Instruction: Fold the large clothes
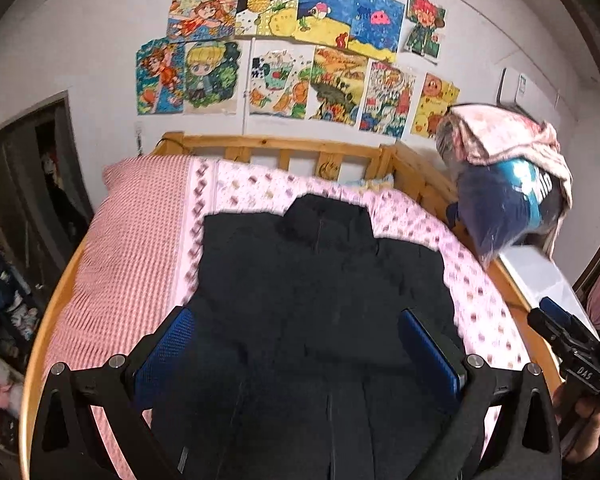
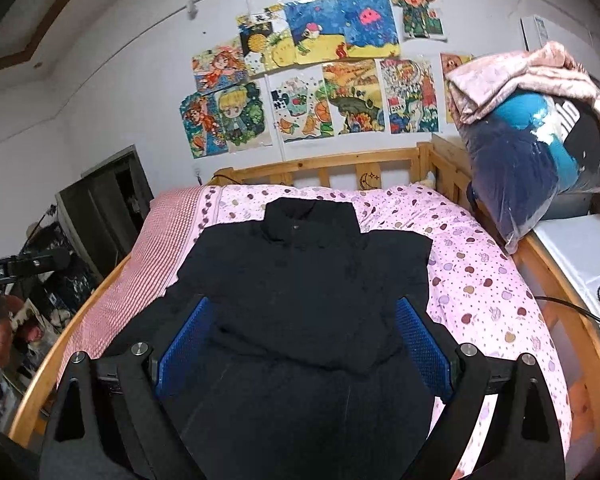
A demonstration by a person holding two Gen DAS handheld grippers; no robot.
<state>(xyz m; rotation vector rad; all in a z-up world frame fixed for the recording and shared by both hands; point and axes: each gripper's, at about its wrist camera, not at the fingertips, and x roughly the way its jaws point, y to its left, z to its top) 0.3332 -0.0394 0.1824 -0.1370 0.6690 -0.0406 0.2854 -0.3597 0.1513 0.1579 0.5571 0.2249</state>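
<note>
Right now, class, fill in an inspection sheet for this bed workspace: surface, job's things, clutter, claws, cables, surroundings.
Surface: bed with pink dotted sheet, wooden frame.
Job's things: black jacket laid flat, collar toward the headboard, sleeves seemingly tucked in.
Clutter: bagged bundle under a pink blanket at the right rail.
Claws: left claw open; right claw open; neither grips anything.
Cables: black cable over the right side.
Surroundings: drawings on the wall; cabinet at left.

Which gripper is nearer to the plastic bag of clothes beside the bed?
Right. The right gripper is on the bed's bag side; the left gripper, jaws open, is over the black jacket, farther away.
</note>
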